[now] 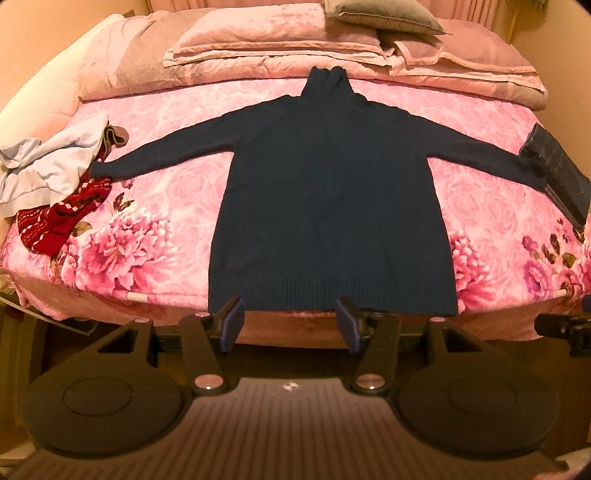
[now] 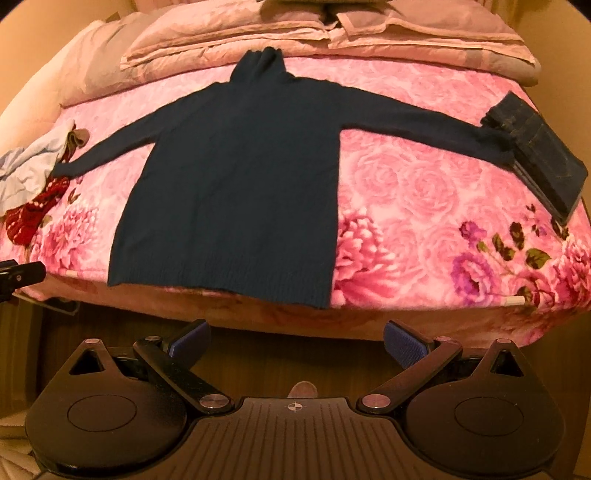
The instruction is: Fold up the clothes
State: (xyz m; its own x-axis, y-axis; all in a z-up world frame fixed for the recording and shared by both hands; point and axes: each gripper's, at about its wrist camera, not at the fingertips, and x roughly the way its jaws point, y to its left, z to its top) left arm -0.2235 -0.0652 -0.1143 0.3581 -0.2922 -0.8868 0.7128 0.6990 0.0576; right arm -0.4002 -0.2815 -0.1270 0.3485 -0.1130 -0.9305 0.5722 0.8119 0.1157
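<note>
A dark blue turtleneck sweater [image 1: 332, 192] [image 2: 236, 184] lies flat on the pink floral bedspread [image 1: 155, 206] [image 2: 424, 206], both sleeves spread wide and its hem at the near edge of the bed. My left gripper [image 1: 290, 325] hovers open just in front of the hem's middle, nothing between its blue pads. Lower and further back from the bed, below the hem's right corner, my right gripper [image 2: 293, 341] stands wide open and empty. The right gripper's edge [image 1: 565, 328] shows at the right of the left wrist view.
A heap of light blue, red patterned and grey clothes [image 1: 55, 184] [image 2: 33, 177] lies at the left sleeve's cuff. Folded dark jeans [image 1: 557, 173] [image 2: 535, 151] rest at the right cuff. Folded pink quilts and pillows [image 1: 280, 40] [image 2: 229, 33] line the far side. Dark floor lies below the bed edge.
</note>
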